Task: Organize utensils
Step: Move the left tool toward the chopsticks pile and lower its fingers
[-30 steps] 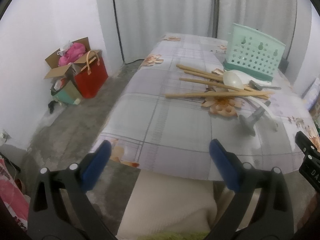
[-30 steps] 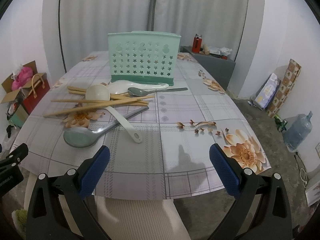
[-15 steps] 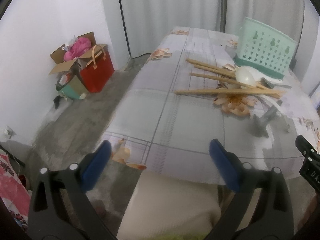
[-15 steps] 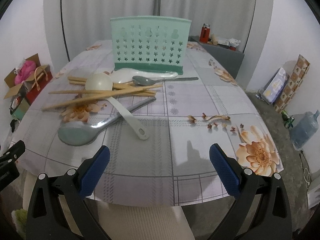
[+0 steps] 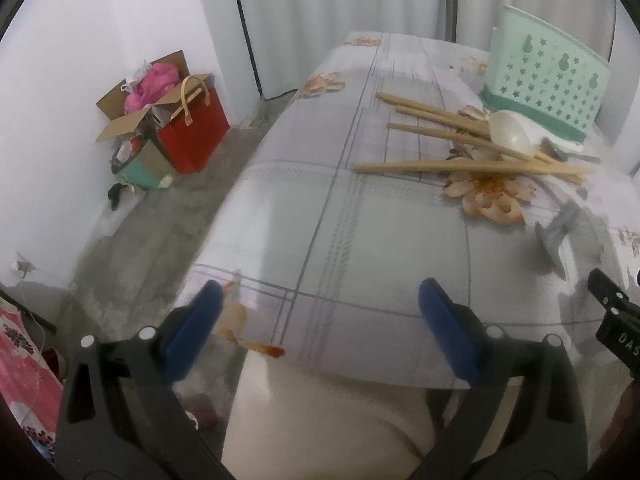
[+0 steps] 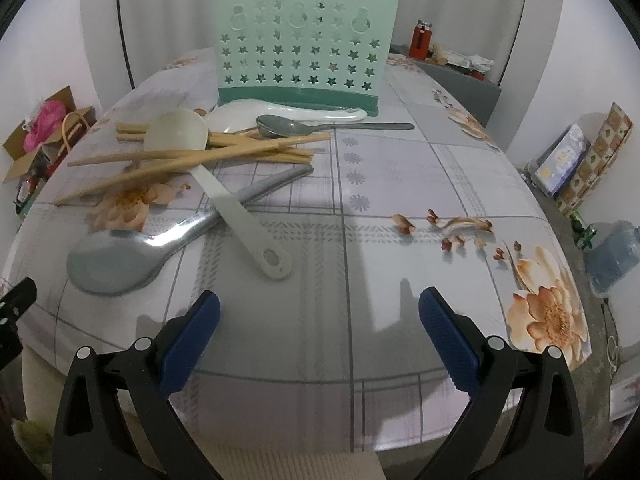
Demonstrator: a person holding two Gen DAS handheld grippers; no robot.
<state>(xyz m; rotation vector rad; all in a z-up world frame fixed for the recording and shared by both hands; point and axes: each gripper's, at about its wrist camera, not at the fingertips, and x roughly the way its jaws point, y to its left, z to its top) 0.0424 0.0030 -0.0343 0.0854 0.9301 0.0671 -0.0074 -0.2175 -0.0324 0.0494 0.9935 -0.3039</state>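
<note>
A mint-green perforated utensil holder (image 6: 304, 50) (image 5: 548, 80) stands upright at the far side of the table. In front of it lies a pile: several wooden chopsticks (image 6: 192, 156) (image 5: 460, 166), a white ladle (image 6: 224, 184) across them, a large grey spoon (image 6: 120, 260), a metal spoon (image 6: 296, 126) and a white rice paddle (image 6: 280, 112). My right gripper (image 6: 320, 320) hovers open over the near table edge, short of the ladle's handle. At the table's near-left corner my left gripper (image 5: 320, 316) is open with nothing between its fingers.
The table wears a floral plaid cloth (image 6: 400, 208). On the floor to the left stand a red bag (image 5: 192, 128) and an open cardboard box (image 5: 136, 116). A grey side table with a red bottle (image 6: 422, 40) stands at the back right; a water jug (image 6: 612, 256) and boxes lie right.
Both grippers have moved forward toward the table, so the utensils and holder look nearer and larger. Both stay open; nothing on the table has moved.
</note>
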